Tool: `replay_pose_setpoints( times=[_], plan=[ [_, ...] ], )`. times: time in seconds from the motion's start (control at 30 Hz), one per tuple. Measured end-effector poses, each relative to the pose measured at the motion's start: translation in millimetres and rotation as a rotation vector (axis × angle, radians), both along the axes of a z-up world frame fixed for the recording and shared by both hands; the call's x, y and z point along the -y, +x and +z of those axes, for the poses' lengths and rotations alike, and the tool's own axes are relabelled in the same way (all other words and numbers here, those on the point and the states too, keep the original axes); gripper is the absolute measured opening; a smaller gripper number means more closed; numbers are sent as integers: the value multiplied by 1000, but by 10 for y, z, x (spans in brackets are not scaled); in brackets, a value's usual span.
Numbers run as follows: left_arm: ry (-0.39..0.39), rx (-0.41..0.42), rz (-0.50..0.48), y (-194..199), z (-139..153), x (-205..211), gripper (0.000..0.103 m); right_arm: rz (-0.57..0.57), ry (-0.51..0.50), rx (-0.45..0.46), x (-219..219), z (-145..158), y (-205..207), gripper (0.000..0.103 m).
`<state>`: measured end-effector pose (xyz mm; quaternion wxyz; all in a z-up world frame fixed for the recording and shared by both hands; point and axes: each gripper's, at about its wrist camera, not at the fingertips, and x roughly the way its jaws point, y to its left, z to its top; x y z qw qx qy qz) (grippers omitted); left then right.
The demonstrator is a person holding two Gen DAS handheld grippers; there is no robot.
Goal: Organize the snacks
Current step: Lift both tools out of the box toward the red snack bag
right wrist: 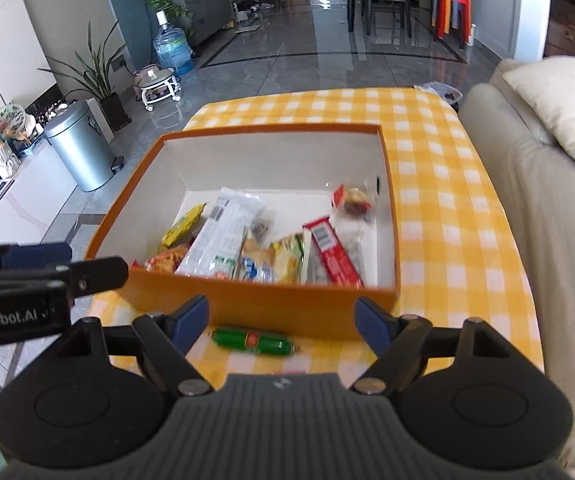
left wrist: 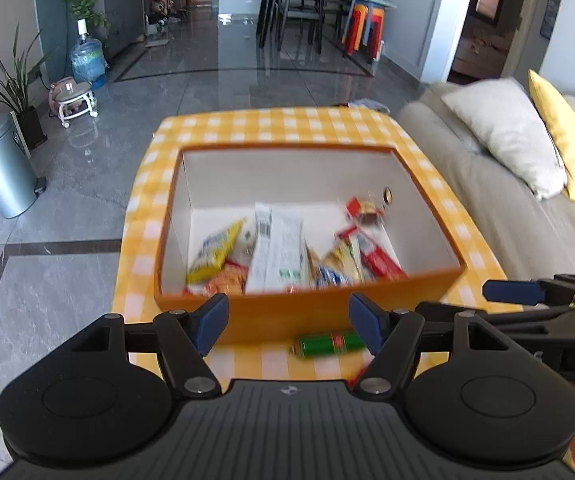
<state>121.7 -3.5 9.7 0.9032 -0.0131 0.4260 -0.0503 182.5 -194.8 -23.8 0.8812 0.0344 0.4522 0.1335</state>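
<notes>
An orange box (left wrist: 299, 314) (right wrist: 263, 300) with white inside walls stands on the yellow checked tablecloth (left wrist: 271, 120) (right wrist: 447, 208). Several snack packets lie in it, among them a long white one (left wrist: 277, 252) (right wrist: 219, 240), a yellow one (left wrist: 215, 252) and a red bar (right wrist: 333, 250). A green wrapped sausage (left wrist: 329, 343) (right wrist: 253, 341) lies on the cloth in front of the box. My left gripper (left wrist: 289, 326) hovers open above the near box wall, nothing between its fingers. My right gripper (right wrist: 283, 322) is open and empty above the sausage. Each gripper shows at the edge of the other's view.
A beige sofa (left wrist: 507, 208) (right wrist: 527, 200) with white and yellow cushions runs along the table's right side. On the left floor stand a steel bin (left wrist: 1, 168) (right wrist: 81, 146), plants, a water bottle (left wrist: 87, 58) and a small stool. Dining chairs are far back.
</notes>
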Motion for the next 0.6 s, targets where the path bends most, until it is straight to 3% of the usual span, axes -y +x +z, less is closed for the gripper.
replay_pose_setpoints(
  times=[0.37, 0.5, 0.6],
  plan=[
    [-39, -78, -2, -399, -328, 97, 80, -83, -10, -46, 230, -178, -583, 78],
    [-32, -62, 6, -506, -432, 127, 78, -99, -73, -29, 259, -250, -734, 78],
    [-110, -48, 21, -556, -524, 92, 76, -135, -85, -30, 326, -326, -826, 78]
  ],
)
